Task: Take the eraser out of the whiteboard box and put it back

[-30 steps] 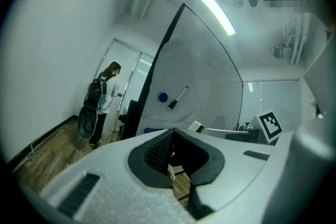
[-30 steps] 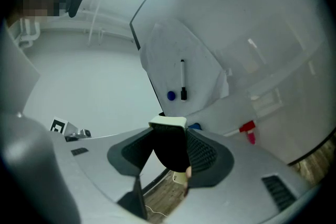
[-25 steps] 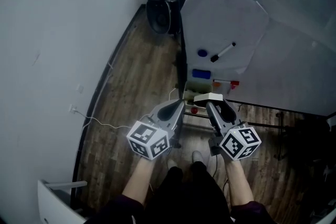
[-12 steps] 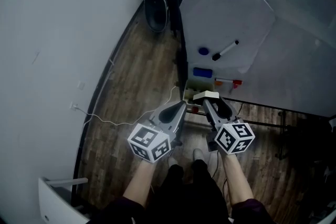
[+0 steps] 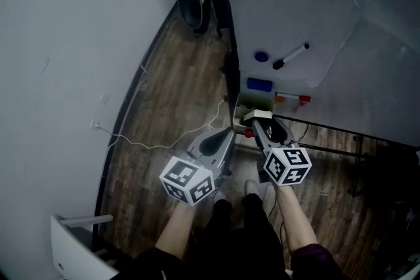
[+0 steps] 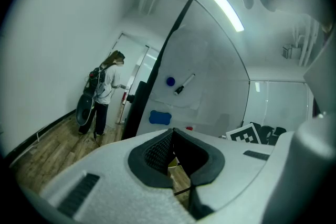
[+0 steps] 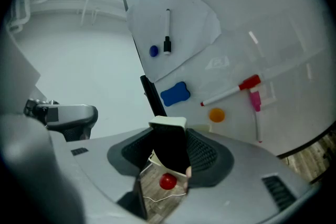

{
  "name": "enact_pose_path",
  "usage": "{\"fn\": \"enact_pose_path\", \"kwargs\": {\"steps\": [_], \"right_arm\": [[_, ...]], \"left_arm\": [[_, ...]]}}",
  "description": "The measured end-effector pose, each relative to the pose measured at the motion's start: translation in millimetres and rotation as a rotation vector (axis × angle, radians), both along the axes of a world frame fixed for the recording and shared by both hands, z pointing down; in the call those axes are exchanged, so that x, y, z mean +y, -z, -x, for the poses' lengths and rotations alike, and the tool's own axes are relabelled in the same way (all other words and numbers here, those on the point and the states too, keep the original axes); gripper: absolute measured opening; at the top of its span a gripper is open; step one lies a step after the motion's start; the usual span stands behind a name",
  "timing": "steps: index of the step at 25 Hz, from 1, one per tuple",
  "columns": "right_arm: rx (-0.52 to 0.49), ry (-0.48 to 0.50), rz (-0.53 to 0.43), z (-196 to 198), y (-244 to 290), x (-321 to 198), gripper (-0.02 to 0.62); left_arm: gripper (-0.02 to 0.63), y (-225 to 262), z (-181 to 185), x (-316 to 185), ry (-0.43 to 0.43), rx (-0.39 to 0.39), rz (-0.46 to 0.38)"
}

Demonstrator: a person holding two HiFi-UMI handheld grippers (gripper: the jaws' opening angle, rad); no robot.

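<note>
My right gripper [image 5: 260, 121] is shut on the eraser [image 5: 257, 116], a block with a white back and a black felt face. In the right gripper view the eraser [image 7: 169, 140] stands upright between the pads of the right gripper [image 7: 169, 150]. It hangs just in front of the pale whiteboard box [image 5: 249, 104] at the board's lower edge. My left gripper [image 5: 225, 134] hangs beside it on the left over the wooden floor, its jaws together and nothing in them; its pads meet in the left gripper view [image 6: 172, 136].
The whiteboard [image 5: 341, 75] carries a blue magnet [image 5: 261, 57], a black marker [image 5: 291, 56], a blue pad [image 5: 260, 84] and a red-capped marker [image 5: 294, 99]. A white cable [image 5: 131, 141] crosses the floor. A person [image 6: 103, 86] stands at the far end.
My right gripper has sunk with the eraser and now hangs closer to the box. The left gripper has stayed where it was.
</note>
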State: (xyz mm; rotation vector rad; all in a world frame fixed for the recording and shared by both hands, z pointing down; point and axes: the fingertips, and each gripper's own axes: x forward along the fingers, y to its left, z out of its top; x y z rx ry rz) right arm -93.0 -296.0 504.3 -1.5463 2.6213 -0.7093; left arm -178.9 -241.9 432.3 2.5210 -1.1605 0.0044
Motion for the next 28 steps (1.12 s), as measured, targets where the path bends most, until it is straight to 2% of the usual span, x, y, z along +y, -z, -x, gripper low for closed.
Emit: {"fn": "enact_pose_path", "kwargs": {"steps": [6,10,19,28], "right_arm": [[0.011,0.004,0.007,2.1,-8.4,-2.5,0.195],[0.008,0.008,-0.009,2.8,-7.4,-2.7,0.244],[0.001,-0.018,-0.011,-6.0,-5.5,-1.9,0.245],[-0.006,-0.011,-0.088,-12.3,37.2,3.1,0.245]], "left_arm": [[0.005,-6.8,3.0,0.1,0.008,-0.001,0.014],[0.005,-9.0,2.3,0.1,0.009,-0.003,0.019],[0.005,-9.5,1.7,0.3,0.006,-0.001,0.020],[0.005,14.2,-4.3,-2.5,-0.005,0.005,-0.027]]}}
